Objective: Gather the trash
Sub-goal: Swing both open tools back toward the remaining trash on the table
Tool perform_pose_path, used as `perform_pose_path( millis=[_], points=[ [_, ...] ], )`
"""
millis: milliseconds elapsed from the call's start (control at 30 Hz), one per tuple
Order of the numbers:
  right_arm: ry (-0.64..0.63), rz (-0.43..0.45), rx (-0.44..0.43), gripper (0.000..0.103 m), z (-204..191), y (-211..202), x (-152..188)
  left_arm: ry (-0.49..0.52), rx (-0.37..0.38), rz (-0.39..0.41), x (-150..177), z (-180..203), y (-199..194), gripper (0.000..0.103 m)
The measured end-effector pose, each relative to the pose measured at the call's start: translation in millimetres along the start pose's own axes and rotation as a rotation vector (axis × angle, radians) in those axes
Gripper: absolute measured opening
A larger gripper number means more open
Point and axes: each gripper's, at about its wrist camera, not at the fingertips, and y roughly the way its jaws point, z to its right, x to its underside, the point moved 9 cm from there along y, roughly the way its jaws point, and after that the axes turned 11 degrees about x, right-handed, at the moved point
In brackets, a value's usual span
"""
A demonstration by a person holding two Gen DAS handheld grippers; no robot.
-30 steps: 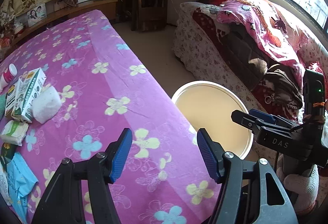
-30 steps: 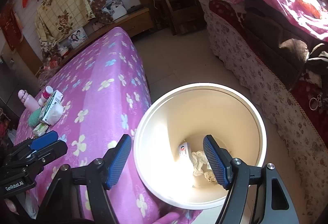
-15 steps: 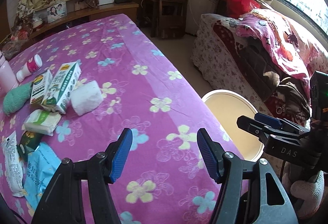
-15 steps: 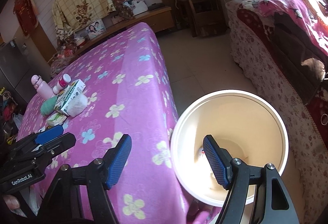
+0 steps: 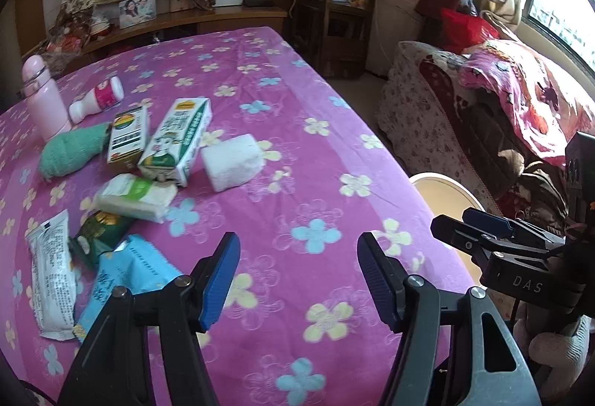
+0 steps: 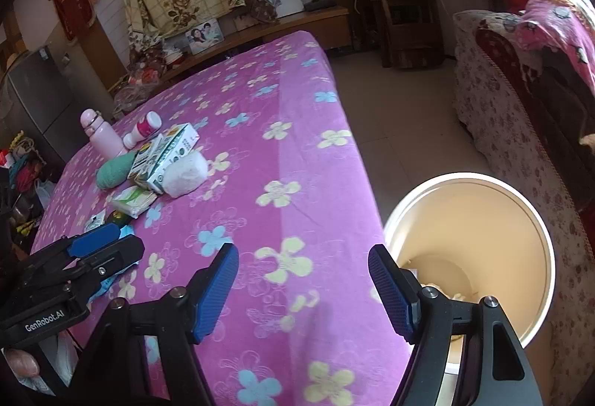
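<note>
Two grippers up, both spread wide with nothing between the pads. My left gripper (image 5: 295, 279) hovers over the near part of the surface (image 5: 316, 183), which wears a magenta flowered cloth. My right gripper (image 6: 303, 289) hangs over the cloth's near right edge, its right finger in front of the trash bin (image 6: 520, 205).

That bin is white outside and cream inside, and it stands on the tiled floor just beside the surface. A few crumpled bits lie at its bottom, mostly hidden behind my finger, so I can't say what they are.

Plenty of trash sits in a loose cluster on the left side of the cloth. From the left wrist view: a green-and-white milk carton (image 5: 176, 142) lying flat, a smaller carton (image 5: 128, 138) touching its left side, and a white wad of tissue (image 5: 232, 161) just right of it. In front of those lie a tissue pack (image 5: 135, 197), a dark green wrapper (image 5: 98, 231), a blue wrapper (image 5: 126, 279) and a white printed wrapper (image 5: 50, 276). Further back there's a green cloth bundle (image 5: 70, 151), a small pink-and-white bottle (image 5: 97, 99) on its side, and an upright pink flask (image 5: 42, 97).

A sofa (image 5: 465, 116) piled with blankets runs along the right, well apart from the surface.
</note>
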Motion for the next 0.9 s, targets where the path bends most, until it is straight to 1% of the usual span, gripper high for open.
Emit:
perform_pose_path(
  millis=[200,500,667,767,900],
  points=[
    [-0.044,-0.016,-0.033,0.076,-32.2,7.3,1.6,-0.05,-0.039,0.003,6.5,-37.5,-17.5,0.066],
    [-0.091,-0.054,-0.092,0.075,-82.3,26.7,1.2,-0.141,-0.128,0.001,26.0,-118.1,-53.1,0.066],
    [-0.108,-0.085,-0.124,0.076,-111.5,46.3,-8.8,-0.21,-0.188,-0.001,40.7,-169.7,-71.1,0.067],
    [-0.131,-0.079,-0.118,0.075,-129.8,58.4,-19.8,-0.27,-0.212,0.001,48.0,-199.0,-78.9,0.067],
    [-0.167,-0.069,-0.116,0.075,-154.5,76.5,-35.4,-0.318,-0.221,0.009,52.6,-218.1,-82.9,0.067]
  ],
)
